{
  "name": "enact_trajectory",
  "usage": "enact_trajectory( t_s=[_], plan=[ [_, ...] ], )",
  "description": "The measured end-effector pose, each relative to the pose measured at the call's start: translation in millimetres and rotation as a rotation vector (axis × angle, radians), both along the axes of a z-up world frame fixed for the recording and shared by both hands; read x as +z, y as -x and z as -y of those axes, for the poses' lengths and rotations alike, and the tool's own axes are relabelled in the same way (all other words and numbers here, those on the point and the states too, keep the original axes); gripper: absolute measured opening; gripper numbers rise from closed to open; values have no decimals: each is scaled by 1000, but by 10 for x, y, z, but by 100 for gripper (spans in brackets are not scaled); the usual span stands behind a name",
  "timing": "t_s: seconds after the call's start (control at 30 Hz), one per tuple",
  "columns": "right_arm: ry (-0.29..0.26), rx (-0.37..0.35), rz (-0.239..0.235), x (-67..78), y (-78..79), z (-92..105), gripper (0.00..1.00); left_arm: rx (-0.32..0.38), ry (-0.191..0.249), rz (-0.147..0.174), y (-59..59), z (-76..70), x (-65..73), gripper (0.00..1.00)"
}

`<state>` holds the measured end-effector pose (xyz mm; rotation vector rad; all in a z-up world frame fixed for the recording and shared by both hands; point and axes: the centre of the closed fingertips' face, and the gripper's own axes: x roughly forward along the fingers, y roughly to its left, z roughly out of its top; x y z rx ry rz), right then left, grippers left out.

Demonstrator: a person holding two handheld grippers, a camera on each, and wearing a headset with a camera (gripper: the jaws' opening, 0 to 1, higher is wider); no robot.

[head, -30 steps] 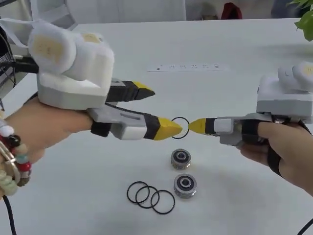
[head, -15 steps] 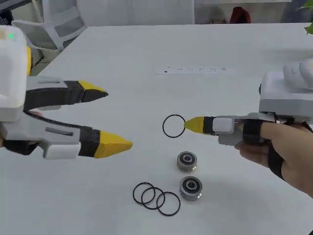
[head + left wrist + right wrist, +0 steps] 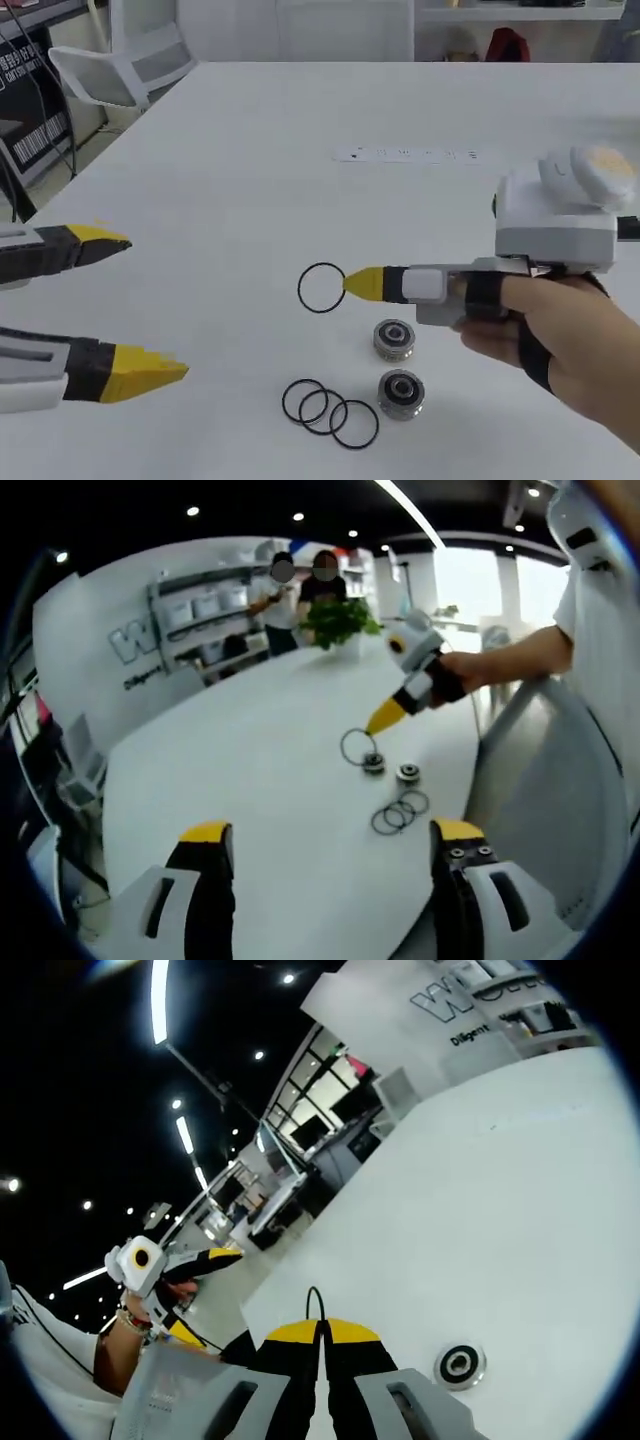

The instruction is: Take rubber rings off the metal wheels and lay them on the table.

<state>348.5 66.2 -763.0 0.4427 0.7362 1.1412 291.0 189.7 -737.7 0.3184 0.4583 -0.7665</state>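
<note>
My right gripper (image 3: 352,285) points left above the table, shut on a thin black rubber ring (image 3: 299,288) that hangs from its yellow tips. In the right gripper view the jaws (image 3: 320,1332) are closed with the ring (image 3: 312,1302) edge-on between them. Two metal wheels (image 3: 394,338) (image 3: 402,392) stand just below the gripper. Three loose rings (image 3: 330,410) lie overlapping beside the nearer wheel. My left gripper (image 3: 140,307) is far to the left, open wide and holding nothing. The left gripper view looks between its jaws (image 3: 330,832) toward the ring (image 3: 342,746) and the wheels (image 3: 373,763).
A white strip with small marks (image 3: 408,155) lies further back on the white table (image 3: 250,180). A grey chair (image 3: 120,70) stands past the far left corner. A green plant (image 3: 335,620) and two people stand at the table's far end.
My left gripper has drawn away to the left from the ring, its jaws still apart. The right gripper keeps the ring and has shifted slightly left. The head camera has tilted up.
</note>
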Motion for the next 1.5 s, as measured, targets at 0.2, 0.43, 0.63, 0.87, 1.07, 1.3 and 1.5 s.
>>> enact_trajectory(
  t_s=[0.2, 0.43, 0.63, 0.87, 1.07, 1.3, 1.5],
  plan=[
    [43, 66, -7, -131, 165, -116, 0, 45, 13, -39, 166, -122, -155, 83],
    [87, 129, -19, -259, 316, -187, 0, 99, 42, -63, 274, -237, -231, 83],
    [168, 204, -49, -434, 478, -177, 0, 131, 39, -63, 286, -312, -225, 83],
    [348, 301, -80, -790, 628, -25, 0, 155, 48, -47, 255, -341, -182, 82],
    [410, 336, -69, -885, 661, 14, 0, 145, 52, -55, 243, -278, -217, 82],
    [461, 319, -68, -942, 606, 113, 0, 106, 61, -69, 228, -104, -263, 82],
    [486, 306, -48, -978, 563, 149, 0, 85, 60, -76, 236, -2, -272, 83]
  ],
)
